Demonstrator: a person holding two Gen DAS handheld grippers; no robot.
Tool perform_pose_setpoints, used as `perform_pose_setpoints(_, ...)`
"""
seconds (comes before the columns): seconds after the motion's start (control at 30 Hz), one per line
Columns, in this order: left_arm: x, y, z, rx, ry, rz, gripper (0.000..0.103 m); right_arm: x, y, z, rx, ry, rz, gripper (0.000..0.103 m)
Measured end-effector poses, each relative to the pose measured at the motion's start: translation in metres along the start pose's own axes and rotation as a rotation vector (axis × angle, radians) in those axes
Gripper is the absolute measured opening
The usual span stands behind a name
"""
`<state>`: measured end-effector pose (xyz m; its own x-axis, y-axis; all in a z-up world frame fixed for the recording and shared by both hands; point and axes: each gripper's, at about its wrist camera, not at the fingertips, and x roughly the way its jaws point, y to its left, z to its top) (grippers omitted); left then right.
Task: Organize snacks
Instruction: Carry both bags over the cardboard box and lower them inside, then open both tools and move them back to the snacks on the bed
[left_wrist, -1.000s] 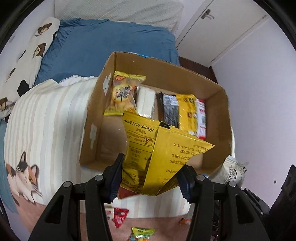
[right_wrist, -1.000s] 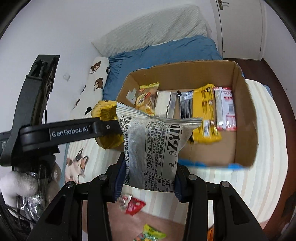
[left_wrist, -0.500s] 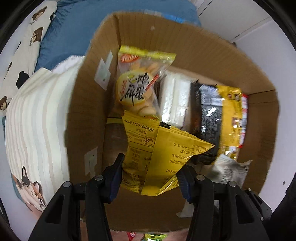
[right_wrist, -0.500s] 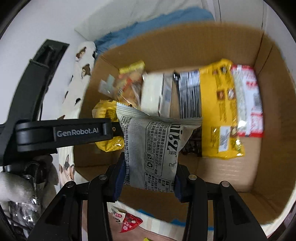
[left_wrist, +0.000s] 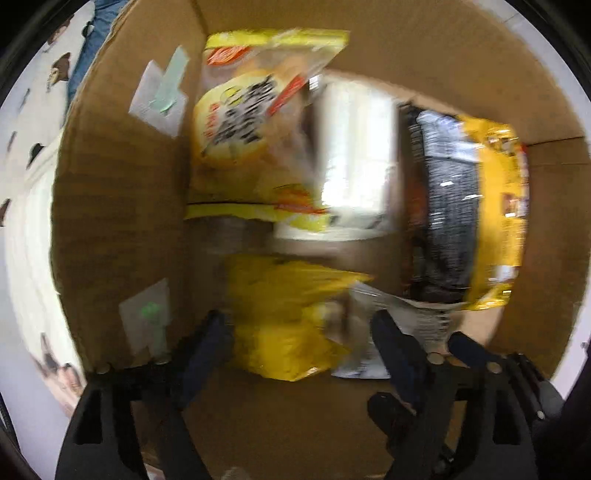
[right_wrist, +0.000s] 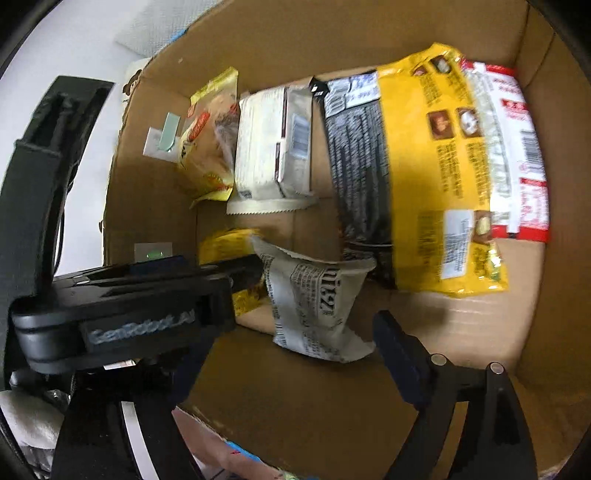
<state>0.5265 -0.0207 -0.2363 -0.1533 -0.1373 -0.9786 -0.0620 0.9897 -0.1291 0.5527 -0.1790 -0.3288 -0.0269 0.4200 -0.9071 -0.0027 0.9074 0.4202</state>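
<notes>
Both grippers have just sprung their jaws wide inside the cardboard box (right_wrist: 524, 321): left gripper (left_wrist: 299, 328) straddles the yellow packet (left_wrist: 284, 314), right gripper (right_wrist: 295, 339) straddles the grey packet (right_wrist: 317, 302), neither gripped; light, soft, crinkly bags, best pinched at a sealed edge

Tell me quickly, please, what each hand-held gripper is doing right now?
Left hand-held gripper: open, jaws just opened, yellow bag loose between them.
Right hand-held gripper: open, jaws just opened, grey bag released.

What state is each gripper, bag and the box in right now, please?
Left gripper: open, jaws just opened, yellow bag between them.
Right gripper: open, jaws just opened, grey bag between them.
Yellow bag: released, in the box.
Grey bag: released, in the box, crumpled.
Box: open-topped, partly filled.
</notes>
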Motion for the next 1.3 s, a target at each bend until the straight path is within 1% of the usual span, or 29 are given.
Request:
perform_pose_setpoints(0.03,-0.003,-0.001,-0.002,-0.001,-0.013,-0.001,0.089,-0.002,-0.001,0.000,0.002,-0.003,-0.006,0.089)
perform_pose_setpoints(0.1,-0.005,-0.002,-0.004,-0.002,-0.020,0.006,0.089,-0.007,-0.005,0.000,0.005,-0.007,-0.024,0.095)
perform_pose_setpoints(0.13,-0.007,-0.004,-0.005,-0.002,-0.023,0.006,0.089,-0.009,-0.006,0.000,0.003,-0.013,-0.038,0.096)
perform_pose_setpoints(0.27,-0.019,-0.011,-0.011,0.002,-0.061,-0.005,0.089,-0.019,-0.013,-0.004,0.004,-0.033,-0.078,0.096)
perform_pose_setpoints(0.3,-0.024,-0.017,-0.007,0.005,-0.061,-0.010,0.089,-0.023,-0.012,-0.006,0.004,-0.043,-0.087,0.097)
perform_pose_setpoints(0.37,-0.028,-0.022,-0.009,0.010,-0.069,-0.011,0.089,-0.030,-0.015,-0.009,0.012,-0.062,-0.103,0.100)
perform_pose_setpoints(0.43,-0.040,-0.027,-0.014,0.023,-0.105,-0.022,0.089,-0.038,-0.016,-0.013,0.023,-0.082,-0.107,0.100)
perform_pose_setpoints(0.6,-0.073,-0.036,-0.034,0.032,-0.223,-0.047,0.089,-0.072,-0.013,-0.027,-0.011,-0.180,-0.180,0.100)
perform_pose_setpoints(0.77,-0.104,-0.038,-0.067,0.067,-0.351,-0.017,0.089,-0.098,-0.006,-0.046,-0.020,-0.268,-0.199,0.100)
perform_pose_setpoints(0.87,-0.120,-0.033,-0.085,0.079,-0.420,-0.004,0.089,-0.119,-0.005,-0.062,-0.026,-0.313,-0.199,0.100)
perform_pose_setpoints(1.03,-0.138,-0.033,-0.114,0.083,-0.496,-0.003,0.089,-0.144,0.001,-0.088,-0.040,-0.367,-0.190,0.100)
perform_pose_setpoints(1.13,-0.154,-0.033,-0.137,0.093,-0.550,0.008,0.089,-0.157,0.004,-0.108,-0.040,-0.387,-0.157,0.100)
perform_pose_setpoints(1.2,-0.161,-0.034,-0.157,0.101,-0.577,0.011,0.089,-0.162,0.004,-0.122,-0.042,-0.391,-0.133,0.100)
perform_pose_setpoints(1.23,-0.162,-0.034,-0.166,0.102,-0.582,0.014,0.089,-0.163,0.002,-0.134,-0.038,-0.390,-0.102,0.100)
perform_pose_setpoints(1.3,-0.156,-0.034,-0.185,0.109,-0.579,0.023,0.089,-0.158,-0.005,-0.152,-0.026,-0.374,-0.077,0.100)
